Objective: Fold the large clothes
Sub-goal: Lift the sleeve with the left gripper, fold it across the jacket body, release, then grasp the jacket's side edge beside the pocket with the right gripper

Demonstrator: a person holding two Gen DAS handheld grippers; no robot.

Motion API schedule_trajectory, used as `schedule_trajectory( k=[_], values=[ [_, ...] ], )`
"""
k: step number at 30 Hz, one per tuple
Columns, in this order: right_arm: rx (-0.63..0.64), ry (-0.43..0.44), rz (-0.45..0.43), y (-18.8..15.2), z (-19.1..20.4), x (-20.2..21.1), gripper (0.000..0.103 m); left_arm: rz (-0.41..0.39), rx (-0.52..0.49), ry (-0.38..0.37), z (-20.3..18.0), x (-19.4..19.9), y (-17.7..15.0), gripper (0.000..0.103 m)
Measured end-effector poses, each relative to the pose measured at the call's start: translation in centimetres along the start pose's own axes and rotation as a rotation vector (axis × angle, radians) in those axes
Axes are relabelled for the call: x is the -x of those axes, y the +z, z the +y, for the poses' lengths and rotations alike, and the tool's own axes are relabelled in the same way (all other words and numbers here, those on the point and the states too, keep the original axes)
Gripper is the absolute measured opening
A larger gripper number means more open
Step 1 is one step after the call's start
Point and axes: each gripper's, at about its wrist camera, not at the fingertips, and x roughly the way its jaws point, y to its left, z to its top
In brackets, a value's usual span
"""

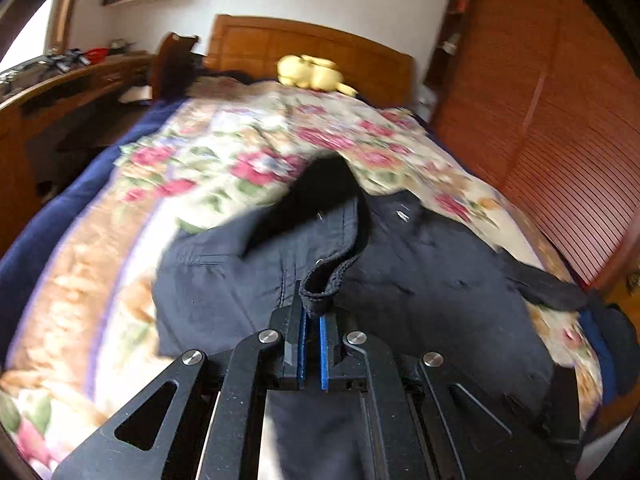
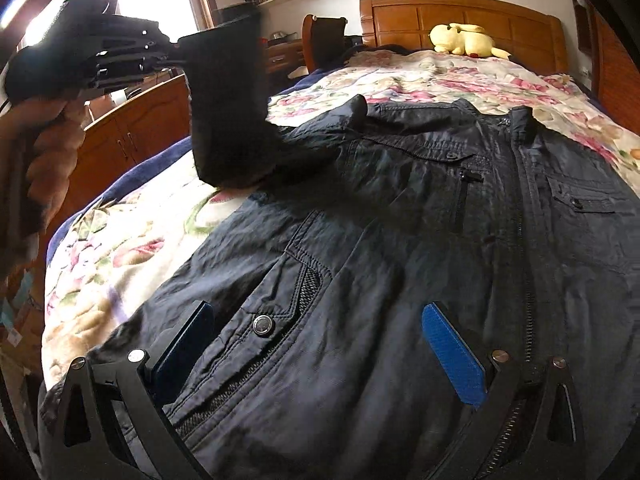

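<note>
Floral bedspread, dark jacket spread flat.
My left gripper pinches the sleeve cuff (lifted clear); my right gripper gapes wide over the pocket.

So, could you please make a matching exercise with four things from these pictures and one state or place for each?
Column one:
1. left gripper
2. right gripper
3. yellow plush toy
4. jacket

Column two:
a. lies by the headboard
b. spread on the floral bed cover, zipper up
c. open, pads resting on dark fabric
d. shut on the sleeve cuff

Pairs: 1-d, 2-c, 3-a, 4-b
</note>
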Motion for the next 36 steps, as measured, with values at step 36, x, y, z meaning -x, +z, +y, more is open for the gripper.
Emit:
schedule_trajectory(
  k=[36],
  values=[
    [-0.028,-0.053,-0.061,-0.8,-1.8,0.2,0.103,-0.091,-0.080,0.234,1.1,4.4,-15.3,0.040]
  ],
)
